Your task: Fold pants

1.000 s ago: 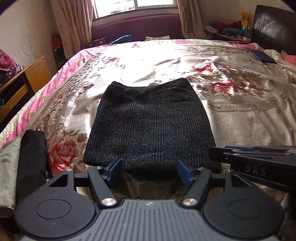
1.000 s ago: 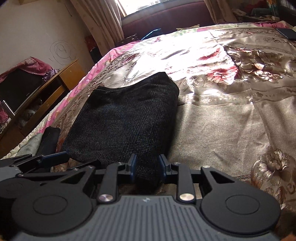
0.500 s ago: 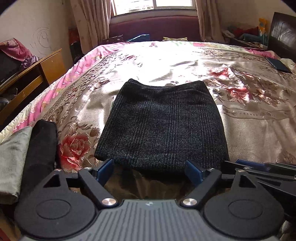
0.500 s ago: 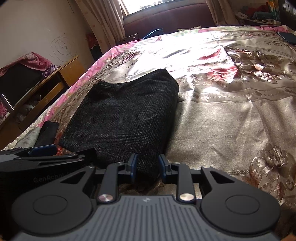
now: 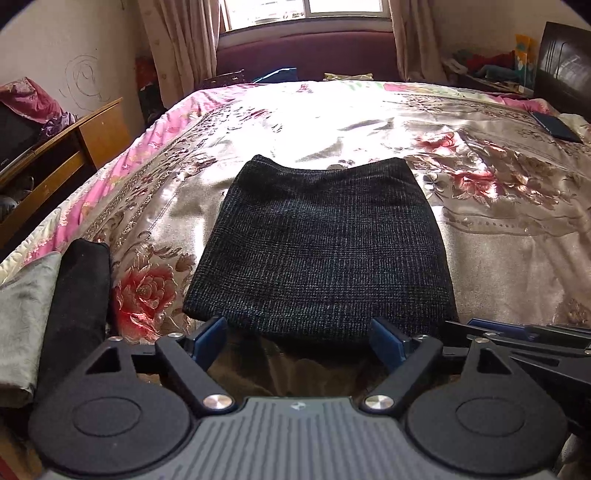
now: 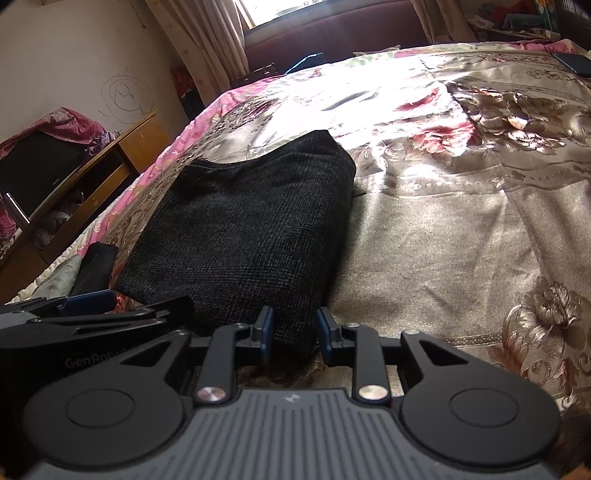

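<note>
Two low, close wrist views along the bed (image 5: pixel 498 258) toward the window (image 5: pixel 306 11), sharing folded pants (image 5: pixel 321 251).

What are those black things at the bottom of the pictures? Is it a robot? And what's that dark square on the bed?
Not a robot. A person holds a pinching tool in each hand, and each has a camera looking along its fingers. One picture comes from the left tool, the other from the right tool. The dark square is the folded pants, lying on the flowery bedspread. The left tool is wide open and holds nothing. The right tool seems to pinch the pants' near corner.
</note>
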Available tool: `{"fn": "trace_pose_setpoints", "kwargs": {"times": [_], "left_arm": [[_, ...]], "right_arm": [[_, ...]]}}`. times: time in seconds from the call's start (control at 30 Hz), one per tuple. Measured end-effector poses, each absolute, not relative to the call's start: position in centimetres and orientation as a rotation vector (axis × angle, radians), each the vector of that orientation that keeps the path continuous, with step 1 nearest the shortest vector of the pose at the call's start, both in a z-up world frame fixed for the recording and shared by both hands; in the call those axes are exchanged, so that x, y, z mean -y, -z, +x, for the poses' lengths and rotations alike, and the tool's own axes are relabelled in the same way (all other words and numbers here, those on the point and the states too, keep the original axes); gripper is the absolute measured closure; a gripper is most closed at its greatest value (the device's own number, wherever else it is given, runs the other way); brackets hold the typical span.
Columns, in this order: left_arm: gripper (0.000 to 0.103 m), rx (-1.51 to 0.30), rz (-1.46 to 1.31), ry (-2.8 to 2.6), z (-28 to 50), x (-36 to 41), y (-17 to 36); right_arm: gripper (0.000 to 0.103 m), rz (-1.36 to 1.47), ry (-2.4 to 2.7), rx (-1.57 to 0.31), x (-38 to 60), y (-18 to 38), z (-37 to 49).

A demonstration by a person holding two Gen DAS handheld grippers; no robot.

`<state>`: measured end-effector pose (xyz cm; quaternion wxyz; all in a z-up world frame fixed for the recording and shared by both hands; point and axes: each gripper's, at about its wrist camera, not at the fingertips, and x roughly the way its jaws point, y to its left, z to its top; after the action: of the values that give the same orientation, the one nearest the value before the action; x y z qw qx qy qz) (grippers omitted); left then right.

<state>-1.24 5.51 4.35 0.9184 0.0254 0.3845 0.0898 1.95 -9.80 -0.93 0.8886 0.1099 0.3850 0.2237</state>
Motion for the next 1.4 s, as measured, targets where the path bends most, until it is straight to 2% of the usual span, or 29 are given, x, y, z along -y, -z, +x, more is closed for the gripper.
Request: {"fn": "trace_pose_setpoints", "kwargs": {"times": [0.5, 1.4], "left_arm": [[0.008, -0.845, 0.005, -0.177, -0.74, -6.1, -4.3], [0.008, -0.827, 0.002, -0.189, -0.93, -6.01, -4.19]], "right_arm": [[0.075, 0.23, -0.472, -0.801, 9.75, 1.01, 2.0], [0.075, 0.235, -0.481, -0.811, 9.86, 1.31, 2.11]]}}
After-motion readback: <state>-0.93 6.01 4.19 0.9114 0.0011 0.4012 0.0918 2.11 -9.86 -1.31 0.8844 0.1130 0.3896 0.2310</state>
